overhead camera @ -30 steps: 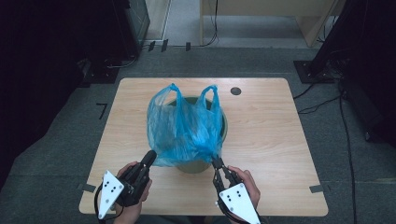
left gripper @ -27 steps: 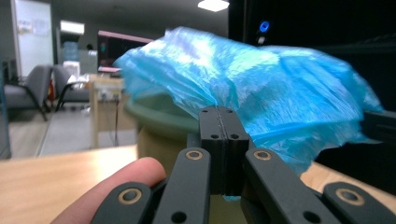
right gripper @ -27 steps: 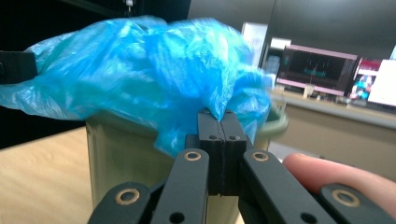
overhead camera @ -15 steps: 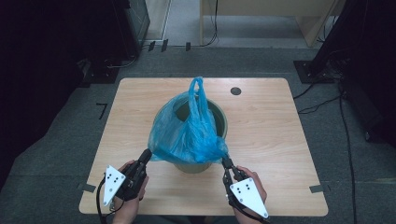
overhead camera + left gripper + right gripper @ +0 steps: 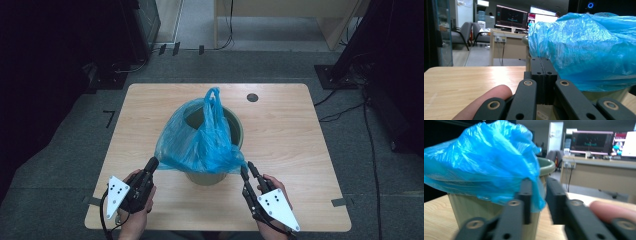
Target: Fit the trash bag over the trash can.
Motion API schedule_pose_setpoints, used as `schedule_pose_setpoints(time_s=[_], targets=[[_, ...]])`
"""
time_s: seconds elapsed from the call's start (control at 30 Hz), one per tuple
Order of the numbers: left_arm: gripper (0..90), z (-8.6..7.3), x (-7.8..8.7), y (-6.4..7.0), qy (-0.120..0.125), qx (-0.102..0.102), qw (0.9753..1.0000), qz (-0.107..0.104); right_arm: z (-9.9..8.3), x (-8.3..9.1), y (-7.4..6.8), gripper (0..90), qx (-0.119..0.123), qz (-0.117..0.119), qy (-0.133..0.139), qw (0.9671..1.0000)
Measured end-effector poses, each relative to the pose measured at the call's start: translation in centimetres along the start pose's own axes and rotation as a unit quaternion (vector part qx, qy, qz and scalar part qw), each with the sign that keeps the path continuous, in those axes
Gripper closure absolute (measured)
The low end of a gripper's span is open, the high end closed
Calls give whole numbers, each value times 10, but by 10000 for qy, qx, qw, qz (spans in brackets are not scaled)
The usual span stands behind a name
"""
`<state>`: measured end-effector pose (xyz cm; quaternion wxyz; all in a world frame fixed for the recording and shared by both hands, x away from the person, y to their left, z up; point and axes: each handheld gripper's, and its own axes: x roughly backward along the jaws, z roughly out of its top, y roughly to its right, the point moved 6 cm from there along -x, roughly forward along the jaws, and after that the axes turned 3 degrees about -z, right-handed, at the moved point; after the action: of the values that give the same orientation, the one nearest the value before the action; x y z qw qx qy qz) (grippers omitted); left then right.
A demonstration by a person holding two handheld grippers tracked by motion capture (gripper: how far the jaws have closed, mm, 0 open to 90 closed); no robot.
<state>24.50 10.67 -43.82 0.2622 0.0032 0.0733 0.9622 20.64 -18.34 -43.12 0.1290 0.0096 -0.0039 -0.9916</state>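
Note:
A blue plastic bag (image 5: 200, 142) is draped over a green bin (image 5: 235, 127) in the middle of the wooden table (image 5: 290, 130). One bag handle stands up above the bin's far side. My left gripper (image 5: 151, 163) sits at the bag's near-left corner, jaws pressed together on its edge; in the left gripper view the shut jaws (image 5: 543, 67) meet the bag (image 5: 586, 45). My right gripper (image 5: 246, 169) is at the near-right corner with its jaws apart. In the right gripper view a flap of the bag (image 5: 481, 157) hangs between the parted jaws (image 5: 539, 192), in front of the bin (image 5: 546, 166).
A small round hole (image 5: 252, 97) marks the table's far right. Dark cabinets and cables stand on the floor beyond the table. A desk with monitors (image 5: 511, 18) is far behind. Bare wood lies left and right of the bin.
The bag has been drawn down over the bin's near rim and has sunk lower. Both grippers have moved slightly toward the person. The right jaws now stand apart.

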Motion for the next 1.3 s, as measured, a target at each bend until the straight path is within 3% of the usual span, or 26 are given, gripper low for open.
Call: schedule_pose_setpoints(time_s=[0.1,0.27,0.33,0.47,0.53,0.77,0.83,0.87,0.9,0.93,0.97,1.0,1.03,1.07,1.1,1.13,1.23,1.3], targets=[[900,1,-1,-4,-43,3,9999,103,0,5,5,644,29,17,170,9998],[900,3,-4,-9,-69,59,9996,262,14,10,11,629,-117,-16,428,9990],[900,4,-5,-12,-67,97,9995,294,20,10,13,627,-79,-152,468,9988],[900,2,-6,-16,-84,121,9994,306,36,0,21,626,-244,-423,409,9980],[900,1,-6,-15,-86,91,9995,295,48,-8,19,603,-438,-208,345,9982],[890,-4,-5,-12,-129,4,9996,239,75,-47,3,580,-573,251,-60,9980],[882,-5,-4,-13,-119,-10,9997,214,76,-60,-1,573,-807,421,-312,9954],[879,-5,-4,-13,-119,-10,9997,214,76,-60,-1,573,-807,421,-312,9954],[876,-6,-4,-12,-121,-3,9998,187,73,-68,-4,555,-1068,574,-571,9910],[874,-6,-4,-12,-121,-3,9998,187,73,-68,-4,555,-1068,574,-571,9910],[874,-6,-4,-12,-121,-11,9998,173,72,-71,-6,556,-1221,724,-689,9875],[872,-6,-3,-12,-116,-40,9997,189,70,-73,-11,561,-1473,1057,-910,9792],[872,-5,-3,-12,-106,-54,9998,186,69,-74,-12,576,-1533,1143,-970,9767],[872,-5,-3,-12,-99,-59,9998,179,69,-74,-12,576,-1533,1143,-970,9767],[871,-4,-3,-12,-85,-45,9998,175,67,-74,-15,624,-1607,1279,-1096,9725],[872,-4,-3,-11,-81,-39,9998,174,65,-74,-17,700,-1532,1340,-1174,9720],[876,-3,-4,-12,-74,-39,9998,176,60,-72,-19,889,-1165,1196,-1282,9776],[879,-2,-4,-13,-68,-23,9998,202,60,-71,-15,900,-1006,1023,-1216,9822]])
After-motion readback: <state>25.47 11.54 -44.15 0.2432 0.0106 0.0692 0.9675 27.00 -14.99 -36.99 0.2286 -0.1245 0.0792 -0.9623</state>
